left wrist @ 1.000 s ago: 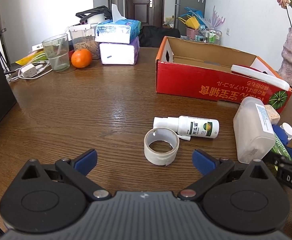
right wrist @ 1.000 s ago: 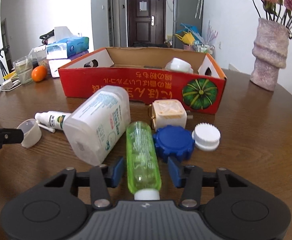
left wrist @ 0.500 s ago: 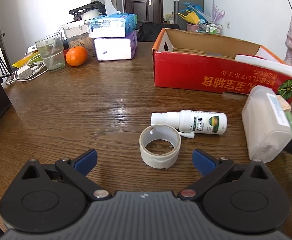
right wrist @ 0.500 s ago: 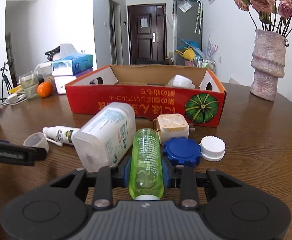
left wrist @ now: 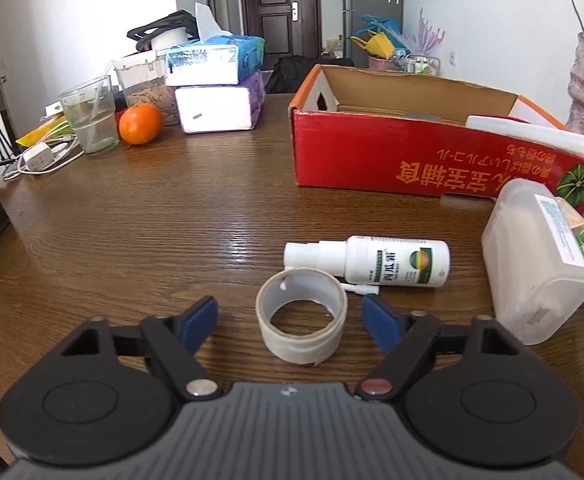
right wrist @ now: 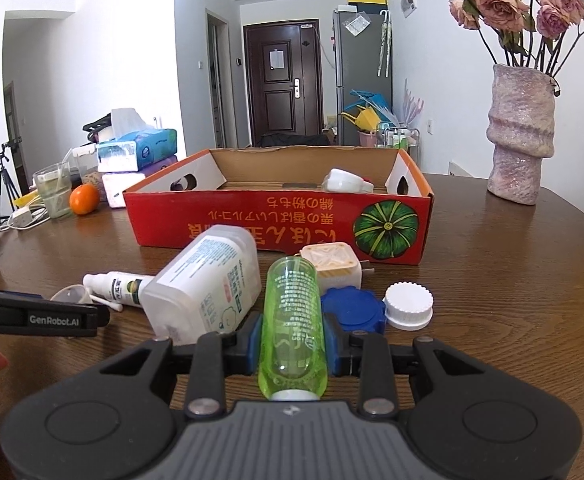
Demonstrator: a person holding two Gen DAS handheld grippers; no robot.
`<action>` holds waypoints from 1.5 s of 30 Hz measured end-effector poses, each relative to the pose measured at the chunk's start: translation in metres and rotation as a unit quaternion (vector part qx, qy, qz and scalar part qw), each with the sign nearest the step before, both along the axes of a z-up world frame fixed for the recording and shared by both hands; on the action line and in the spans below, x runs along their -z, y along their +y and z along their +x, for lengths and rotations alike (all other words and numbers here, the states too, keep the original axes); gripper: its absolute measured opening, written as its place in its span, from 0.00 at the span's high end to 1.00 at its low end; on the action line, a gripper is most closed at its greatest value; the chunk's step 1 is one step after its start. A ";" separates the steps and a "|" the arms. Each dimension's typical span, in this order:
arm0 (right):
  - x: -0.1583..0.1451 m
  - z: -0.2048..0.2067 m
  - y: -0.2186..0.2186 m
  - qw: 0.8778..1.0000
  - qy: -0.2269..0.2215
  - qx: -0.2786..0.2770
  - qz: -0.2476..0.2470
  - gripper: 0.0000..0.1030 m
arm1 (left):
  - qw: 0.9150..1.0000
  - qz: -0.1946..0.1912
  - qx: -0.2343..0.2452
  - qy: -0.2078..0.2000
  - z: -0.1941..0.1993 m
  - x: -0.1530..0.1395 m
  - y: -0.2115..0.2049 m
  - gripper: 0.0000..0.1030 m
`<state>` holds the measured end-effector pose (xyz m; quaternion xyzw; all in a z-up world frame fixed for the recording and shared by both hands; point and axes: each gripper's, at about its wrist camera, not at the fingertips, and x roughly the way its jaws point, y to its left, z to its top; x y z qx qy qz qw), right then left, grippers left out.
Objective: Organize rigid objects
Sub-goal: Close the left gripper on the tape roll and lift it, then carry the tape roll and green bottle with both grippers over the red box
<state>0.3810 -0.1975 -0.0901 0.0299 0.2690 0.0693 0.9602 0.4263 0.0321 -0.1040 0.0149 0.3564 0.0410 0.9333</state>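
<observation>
Since the earlier frame the left gripper (left wrist: 290,318) has come nearer the tape roll (left wrist: 302,314) and its jaws have just been closing; the roll sits between the blue pads (left wrist: 198,322), gaps on both sides, no contact yet. Right gripper (right wrist: 293,339) has closed: pads clamped on the one green bottle (right wrist: 292,320), earlier merely lying between them. Bottle now points away along the fingers, toward the red cardboard box (right wrist: 276,222). Count on the wooden table (left wrist: 132,220): one tape roll, one white spray bottle (left wrist: 371,261) just behind it, one large translucent bottle (right wrist: 208,284), one cream plug adapter (right wrist: 331,264), one blue lid (right wrist: 351,308), one white cap (right wrist: 409,305). One white object (right wrist: 345,181) lies inside the box.
</observation>
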 end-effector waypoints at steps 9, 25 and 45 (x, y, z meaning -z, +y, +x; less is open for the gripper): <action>-0.004 -0.004 -0.003 1.000 -0.009 0.001 0.005 0.71 | 1.000 -0.009 0.027 -0.010 -0.007 -0.002 -0.003 0.57; -0.013 -0.011 -0.005 1.000 -0.028 -0.001 0.012 0.71 | 0.998 -0.011 0.038 -0.044 -0.023 -0.014 -0.009 0.57; -0.034 -0.027 -0.008 0.998 -0.060 -0.001 0.035 0.71 | 0.993 -0.048 0.060 -0.095 -0.054 -0.048 -0.045 0.57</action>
